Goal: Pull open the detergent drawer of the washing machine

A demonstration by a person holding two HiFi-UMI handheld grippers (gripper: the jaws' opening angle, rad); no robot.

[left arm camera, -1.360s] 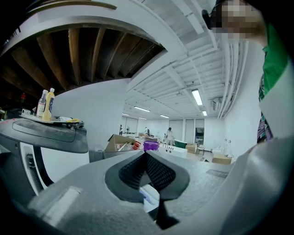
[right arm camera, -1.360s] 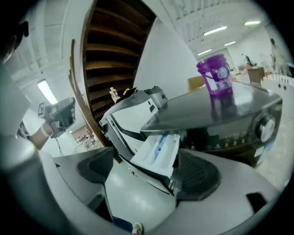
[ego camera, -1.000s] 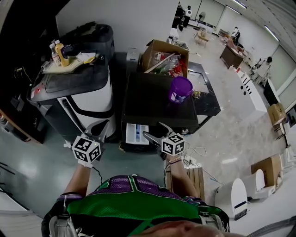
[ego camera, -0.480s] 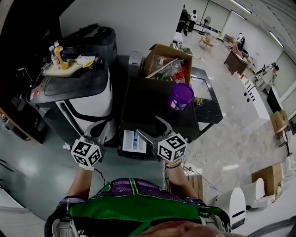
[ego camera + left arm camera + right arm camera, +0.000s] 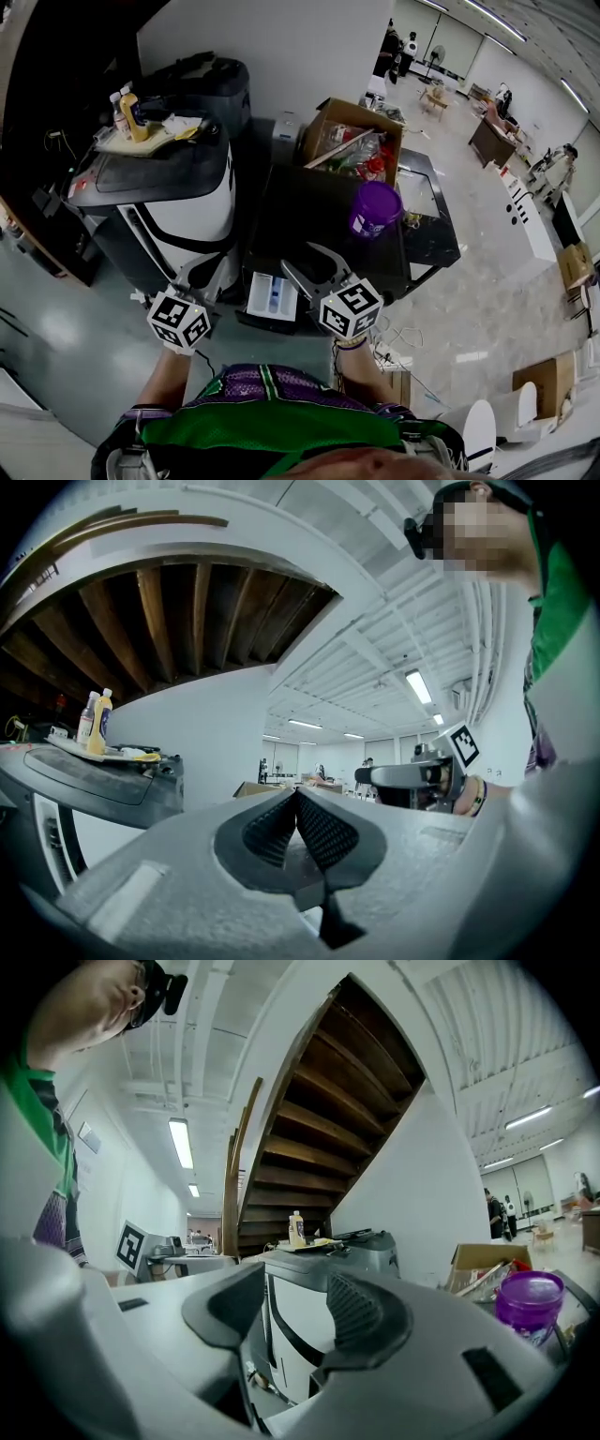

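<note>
**Drawer stands open; neither gripper holds it**

The white plastic detergent drawer, with its blue-tinted compartment, sits at lower centre of the head view. It is pulled out from the front of the black, flat-topped washing machine.

Your right gripper lies just right of the drawer in that frame, its jaws over the machine's front edge. Its own view shows the jaws partly apart, having just been closing, with nothing between the pads.

Your left gripper sits left of the drawer and apart from it. Its jaws are pressed together on nothing.

On the washer's top, toward the right, stands a purple plastic tub with a lid. Behind it, toward the top of the frame, an open brown cardboard box holds mixed clutter.

At the left of the frame stands a white-and-black appliance with a yellow bottle on top.
</note>
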